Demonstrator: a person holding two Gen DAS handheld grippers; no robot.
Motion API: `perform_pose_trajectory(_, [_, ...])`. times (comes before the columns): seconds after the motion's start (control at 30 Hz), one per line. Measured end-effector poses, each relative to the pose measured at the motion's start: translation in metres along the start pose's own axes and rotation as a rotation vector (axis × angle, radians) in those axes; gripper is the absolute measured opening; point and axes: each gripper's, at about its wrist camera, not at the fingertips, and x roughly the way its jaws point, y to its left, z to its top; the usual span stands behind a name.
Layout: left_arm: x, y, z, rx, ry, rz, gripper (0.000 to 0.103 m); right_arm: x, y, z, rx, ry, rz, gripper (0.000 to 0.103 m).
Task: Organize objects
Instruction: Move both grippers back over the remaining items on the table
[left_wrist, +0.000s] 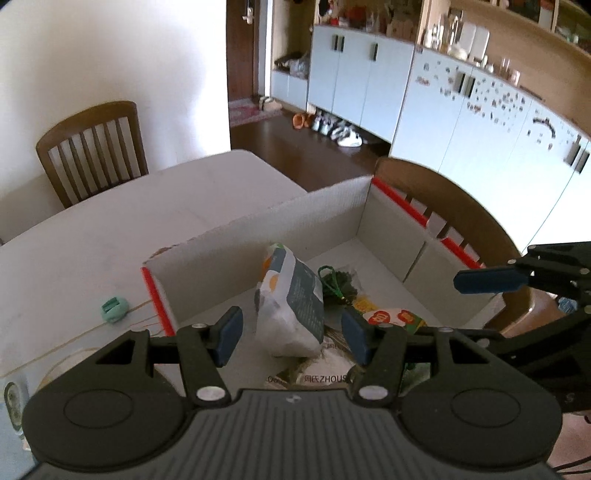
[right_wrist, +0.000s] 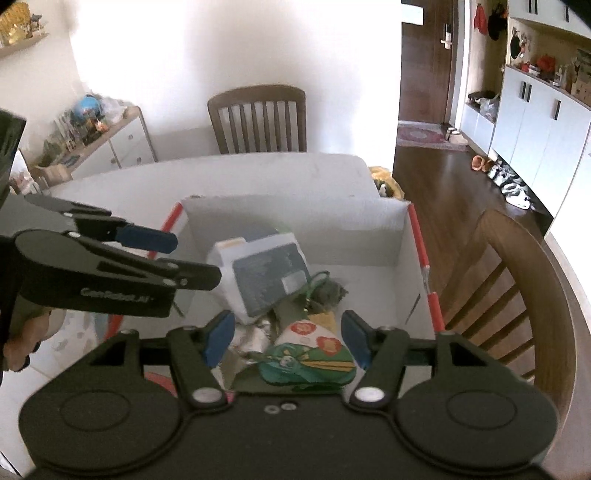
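The left tool (left_wrist: 291, 338) hangs over the near end of the box (left_wrist: 303, 218), fingers spread wide and gripping nothing. Between its blue pads (left_wrist: 229, 334), just past the tips at twelve o'clock, the white pouch (left_wrist: 291, 299) stands tilted on the box floor, its dark label facing right. It does not appear to touch either pad. At two o'clock from the pouch lies a green cord (left_wrist: 332, 284), and at four o'clock, beside the right pad, a red-and-green packet (left_wrist: 395, 317). A printed bag (left_wrist: 325, 373) lies flat under the pouch.

The right tool (right_wrist: 286, 341) is likewise released and empty, poised over the same box (right_wrist: 295, 218). The packet (right_wrist: 314, 354) lies between its fingers, below the tips. The pouch (right_wrist: 262, 273) is at eleven o'clock from it, farther in, and the cord (right_wrist: 317, 291) is at twelve o'clock. The left tool (right_wrist: 173, 254) reaches in from nine o'clock, its tips beside the pouch.

The box sits on a white table (left_wrist: 110, 229). On the table, at nine o'clock of the box, rests a small mint-green thing (left_wrist: 114, 309). Wooden chairs (right_wrist: 258, 118) stand around the table.
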Motion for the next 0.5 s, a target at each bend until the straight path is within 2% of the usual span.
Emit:
perform_pose_trajectory(0.27, [-0.038,0.021,-0.016,-0.042,-0.057,-0.007,0.058,-0.013,0.032,0.002,0.0,-0.038,0.018,0.064])
perform_pose_trajectory(0.37, [-0.054,0.033,-0.025,-0.061,-0.073,-0.012,0.058,-0.015,0.048,0.003,0.005,-0.044,0.035,0.069])
perform_pose_trajectory(0.5, [-0.073,0.051,-0.039,-0.084,-0.089,0.003,0.058,-0.015,0.074,0.004,-0.005,-0.04,0.064,0.07])
